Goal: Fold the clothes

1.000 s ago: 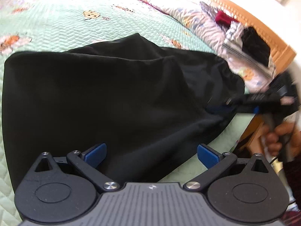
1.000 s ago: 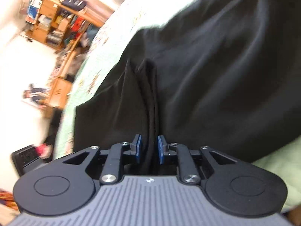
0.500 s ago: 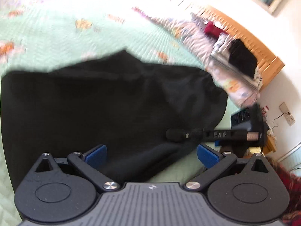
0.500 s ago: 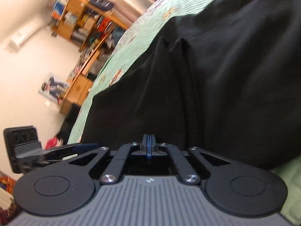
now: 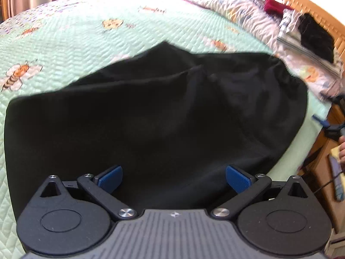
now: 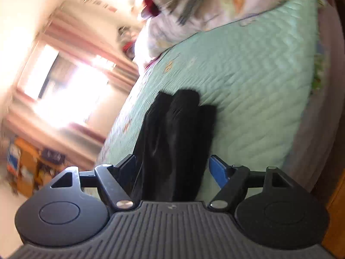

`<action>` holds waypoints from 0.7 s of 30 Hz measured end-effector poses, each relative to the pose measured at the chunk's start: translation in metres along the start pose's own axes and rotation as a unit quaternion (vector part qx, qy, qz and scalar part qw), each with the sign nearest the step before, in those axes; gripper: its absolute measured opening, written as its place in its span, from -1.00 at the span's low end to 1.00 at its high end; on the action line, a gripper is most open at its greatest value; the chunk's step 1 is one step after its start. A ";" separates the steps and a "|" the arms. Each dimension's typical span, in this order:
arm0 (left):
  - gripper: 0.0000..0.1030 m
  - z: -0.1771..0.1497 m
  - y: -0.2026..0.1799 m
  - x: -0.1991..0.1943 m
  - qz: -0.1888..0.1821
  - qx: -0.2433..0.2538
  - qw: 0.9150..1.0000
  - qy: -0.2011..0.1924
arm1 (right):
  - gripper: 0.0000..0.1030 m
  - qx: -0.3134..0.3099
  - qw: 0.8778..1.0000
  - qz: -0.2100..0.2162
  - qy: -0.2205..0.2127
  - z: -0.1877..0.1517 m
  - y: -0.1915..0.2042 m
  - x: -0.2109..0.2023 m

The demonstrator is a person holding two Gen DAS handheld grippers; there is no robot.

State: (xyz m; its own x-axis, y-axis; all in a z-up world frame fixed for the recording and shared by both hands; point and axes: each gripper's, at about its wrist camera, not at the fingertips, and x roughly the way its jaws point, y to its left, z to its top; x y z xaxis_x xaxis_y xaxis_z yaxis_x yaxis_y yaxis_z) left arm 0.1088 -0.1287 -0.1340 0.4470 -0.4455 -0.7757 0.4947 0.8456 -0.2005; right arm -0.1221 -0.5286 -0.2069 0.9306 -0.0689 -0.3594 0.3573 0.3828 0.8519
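A large black fabric garment [image 5: 155,116] is seen spread in loose folds over the mint-green quilted bedspread [image 5: 71,36]. The left gripper [image 5: 173,178] is held above its near edge with fingers spread wide and nothing gripped. The right gripper [image 6: 172,170] is opening its jaws, a bunched fold of the garment lying between them, apparently unpinched.

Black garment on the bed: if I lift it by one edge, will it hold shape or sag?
The black garment will probably sag: it lies in soft creases on the quilt. It likely bunches when pinched, as the gathered ridge between the right gripper's opening jaws suggests. It looks light and thin.
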 end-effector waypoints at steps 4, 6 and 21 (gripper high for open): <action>0.99 0.013 -0.032 -0.013 -0.039 0.031 0.999 -0.022 | 0.49 0.028 0.999 0.000 0.016 0.008 -0.011 0.022; 0.99 0.023 -0.045 -0.006 -0.053 0.038 0.998 -0.018 | 0.52 0.028 0.999 0.003 0.020 0.010 -0.013 0.032; 0.99 0.028 -0.091 0.081 0.023 0.060 0.996 0.056 | 1.00 -0.037 0.998 0.005 0.048 0.029 0.019 0.106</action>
State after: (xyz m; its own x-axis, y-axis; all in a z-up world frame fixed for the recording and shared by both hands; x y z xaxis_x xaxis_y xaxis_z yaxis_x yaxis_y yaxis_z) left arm 0.1212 -0.2498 -0.1620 0.3888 -0.3653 -0.8458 0.5641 0.8202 -0.0949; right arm -0.0149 -0.5555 -0.2180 0.9211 0.0216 -0.3887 0.3382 0.4500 0.8265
